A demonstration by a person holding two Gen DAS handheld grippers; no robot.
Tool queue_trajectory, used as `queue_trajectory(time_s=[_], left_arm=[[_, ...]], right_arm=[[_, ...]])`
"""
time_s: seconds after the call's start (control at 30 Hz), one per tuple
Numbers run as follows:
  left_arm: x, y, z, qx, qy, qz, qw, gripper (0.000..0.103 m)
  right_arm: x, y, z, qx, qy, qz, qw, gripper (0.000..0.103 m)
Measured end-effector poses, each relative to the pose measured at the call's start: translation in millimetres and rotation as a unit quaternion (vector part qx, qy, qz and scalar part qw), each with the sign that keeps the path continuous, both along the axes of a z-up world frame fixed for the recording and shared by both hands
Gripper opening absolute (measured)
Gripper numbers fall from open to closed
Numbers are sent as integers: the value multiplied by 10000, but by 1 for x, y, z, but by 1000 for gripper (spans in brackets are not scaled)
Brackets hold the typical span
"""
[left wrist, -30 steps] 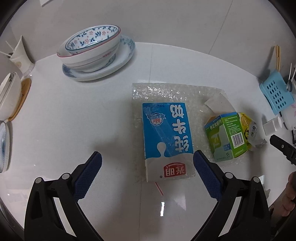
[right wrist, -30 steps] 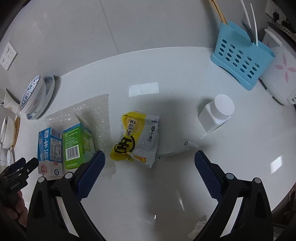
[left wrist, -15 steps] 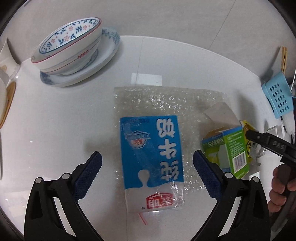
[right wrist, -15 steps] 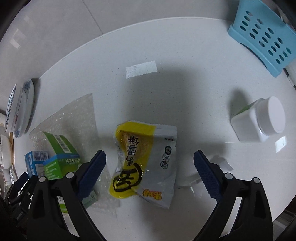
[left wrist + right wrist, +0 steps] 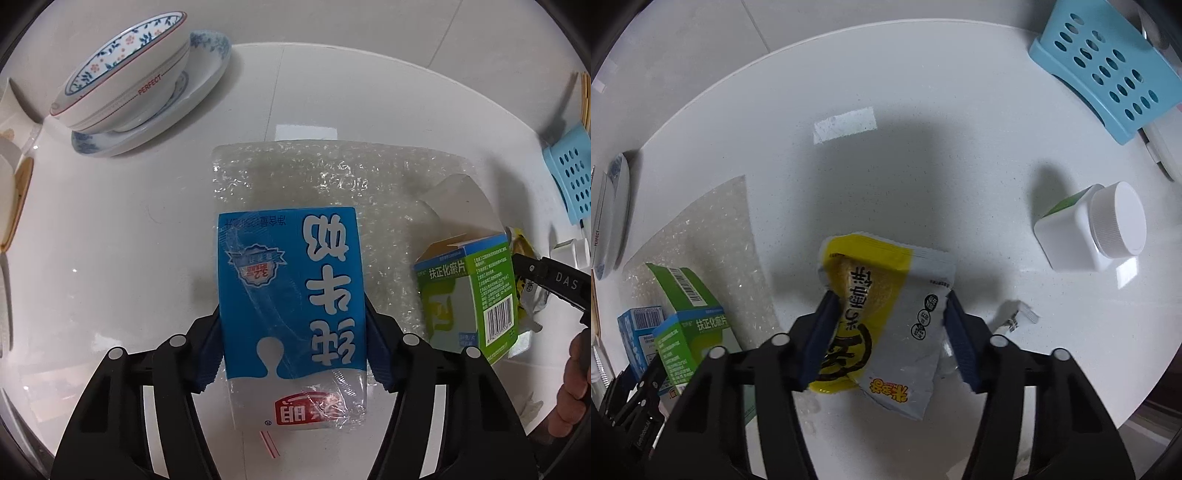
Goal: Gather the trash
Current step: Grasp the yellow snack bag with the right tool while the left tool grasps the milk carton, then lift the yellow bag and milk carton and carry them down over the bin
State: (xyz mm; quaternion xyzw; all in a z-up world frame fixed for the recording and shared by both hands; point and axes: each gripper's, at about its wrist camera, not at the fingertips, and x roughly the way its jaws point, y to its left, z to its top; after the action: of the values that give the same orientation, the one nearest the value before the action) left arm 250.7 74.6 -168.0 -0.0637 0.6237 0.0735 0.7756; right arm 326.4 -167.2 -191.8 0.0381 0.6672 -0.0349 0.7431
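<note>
Blue and white, the milk carton [image 5: 291, 295] lies flat on a sheet of bubble wrap [image 5: 332, 177] on the white tabletop [image 5: 110, 229], and my left gripper [image 5: 291, 347] is clamped on its two long sides. My right gripper [image 5: 886, 339] has closed onto the yellow and grey snack packet [image 5: 886, 317]. Beside the carton stands an open green medicine box [image 5: 476, 295]; I cannot see inside it. A floral bowl [image 5: 122, 74] marked "PERFECT" sits on a matching plate [image 5: 177, 118]. Only the right wrist view shows the white capped bottle [image 5: 1097, 229] and a torn scrap [image 5: 1021, 314] near the packet. Both views catch the blue perforated utensil holder [image 5: 1108, 66]. The carton's and packet's Chinese print reads upside down.
</note>
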Motion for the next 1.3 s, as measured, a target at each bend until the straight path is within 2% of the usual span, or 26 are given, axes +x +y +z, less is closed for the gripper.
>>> queue_trajectory(time_s=[0.07,0.17,0.37,0.47,0.53,1.03,1.07,1.3], left_arm=[[-1,1,0,32,0,-4,10000,62],[-5,3,2,24,-47,-22,10000,62],[-7,7,2,10,-102,-7,9999,62],[-4,8,2,23,-142,-36,9999,62],[-6,6,6,59,-183,-59,9998,62],[-30,4,36,45,-485,-59,9988,62],[-32,4,39,44,-502,-57,9987,62],[-43,-2,55,15,-646,-101,9979,62]], right_arm=[[2,0,1,38,70,-28,10000,39],[3,-1,2,68,99,-21,9999,28],[1,-2,6,40,17,-42,10000,20],[-2,0,13,126,-89,-24,9999,20],[-11,-13,24,87,-190,23,9998,20],[-43,-21,82,-76,-688,100,9975,20],[-40,-26,78,-72,-705,97,9974,20],[-53,-32,94,-32,-880,80,9961,20]])
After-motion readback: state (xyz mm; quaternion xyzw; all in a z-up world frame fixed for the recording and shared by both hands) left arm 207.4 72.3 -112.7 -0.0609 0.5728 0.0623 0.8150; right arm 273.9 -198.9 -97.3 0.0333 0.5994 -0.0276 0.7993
